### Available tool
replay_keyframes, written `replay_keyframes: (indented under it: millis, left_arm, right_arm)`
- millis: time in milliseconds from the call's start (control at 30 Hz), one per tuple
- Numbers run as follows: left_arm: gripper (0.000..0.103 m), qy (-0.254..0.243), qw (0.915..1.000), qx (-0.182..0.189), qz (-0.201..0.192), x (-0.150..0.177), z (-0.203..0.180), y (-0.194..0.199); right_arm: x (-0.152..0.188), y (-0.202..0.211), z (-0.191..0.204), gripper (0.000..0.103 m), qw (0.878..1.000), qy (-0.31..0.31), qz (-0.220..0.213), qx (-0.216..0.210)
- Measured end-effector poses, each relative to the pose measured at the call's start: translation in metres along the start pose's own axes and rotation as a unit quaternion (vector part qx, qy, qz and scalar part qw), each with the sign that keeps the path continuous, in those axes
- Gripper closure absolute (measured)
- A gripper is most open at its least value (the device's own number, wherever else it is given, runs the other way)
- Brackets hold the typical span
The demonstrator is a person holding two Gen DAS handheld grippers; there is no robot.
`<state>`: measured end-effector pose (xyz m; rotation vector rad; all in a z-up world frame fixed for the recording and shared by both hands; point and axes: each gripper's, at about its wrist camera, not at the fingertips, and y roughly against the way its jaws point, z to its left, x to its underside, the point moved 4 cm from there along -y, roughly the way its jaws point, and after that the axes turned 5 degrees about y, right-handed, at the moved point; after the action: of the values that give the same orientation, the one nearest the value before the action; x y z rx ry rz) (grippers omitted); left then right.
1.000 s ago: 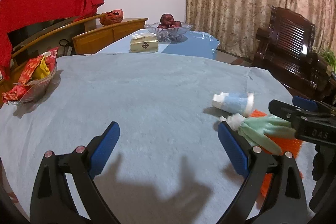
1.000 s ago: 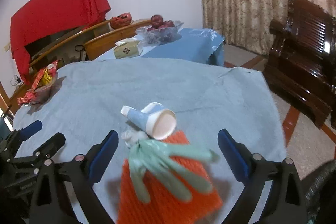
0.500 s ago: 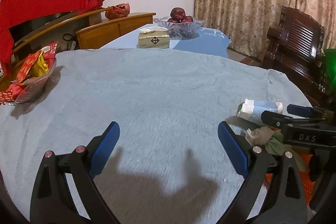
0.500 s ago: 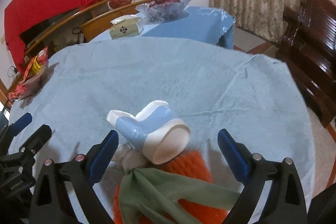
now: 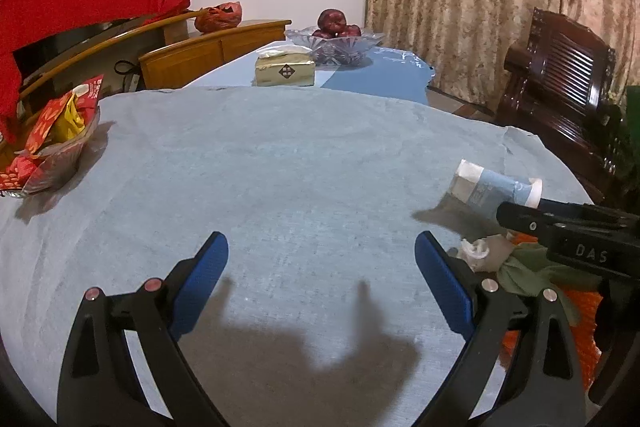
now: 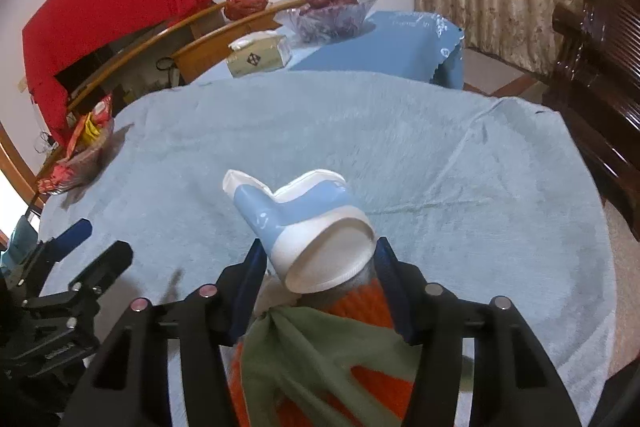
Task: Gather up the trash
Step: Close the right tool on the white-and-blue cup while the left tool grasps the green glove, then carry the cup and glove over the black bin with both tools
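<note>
Crushed paper cup (image 6: pixel 304 227) lies on the table's blue cloth (image 6: pixel 440 147); your right gripper (image 6: pixel 316 259) has just been closing and now pinches its rim end for lifting. Left gripper (image 5: pixel 320 267) waits open, empty.

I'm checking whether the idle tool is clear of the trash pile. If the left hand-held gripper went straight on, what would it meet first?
Probably only the bare blue tablecloth; the left hand-held gripper points left of the crushed paper cup.
</note>
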<state>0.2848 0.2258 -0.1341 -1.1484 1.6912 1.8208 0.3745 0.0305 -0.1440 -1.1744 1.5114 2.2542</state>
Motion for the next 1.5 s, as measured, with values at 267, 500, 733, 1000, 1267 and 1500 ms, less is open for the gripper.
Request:
replay_keyframes:
  millis: [267,500,733,1000,1267,1500]
  left_arm:
    - [0.011,-0.012,0.9995,0.029,0.000,0.001,-0.031,0.008]
    - [0.011,-0.032,0.9966,0.075,0.013,0.012,-0.084,0.009]
    - [0.018,-0.050,0.9933,0.098,0.034,0.025,-0.124,-0.004]
    - [0.020,-0.058,0.9906,0.103,0.068,0.032,-0.143,-0.024]
    - [0.044,-0.039,0.9855,0.135,0.094,0.036,-0.148,-0.030]
    - [0.076,-0.043,0.9840,0.152,0.083,0.036,-0.157,-0.021]
  right_arm:
    - [0.004,0.042,-0.027,0.049,0.999,-0.030,-0.034,0.023]
    - [0.014,0.073,-0.056,0.049,0.997,-0.040,-0.046,0.048]
    - [0.021,0.091,-0.075,0.049,0.996,-0.043,-0.052,0.064]
    - [0.030,0.096,-0.088,0.049,0.995,-0.054,-0.054,0.064]
    - [0.037,0.096,-0.089,0.049,0.995,-0.059,-0.053,0.058]
    - [0.039,0.100,-0.089,0.049,0.995,-0.057,-0.057,0.060]
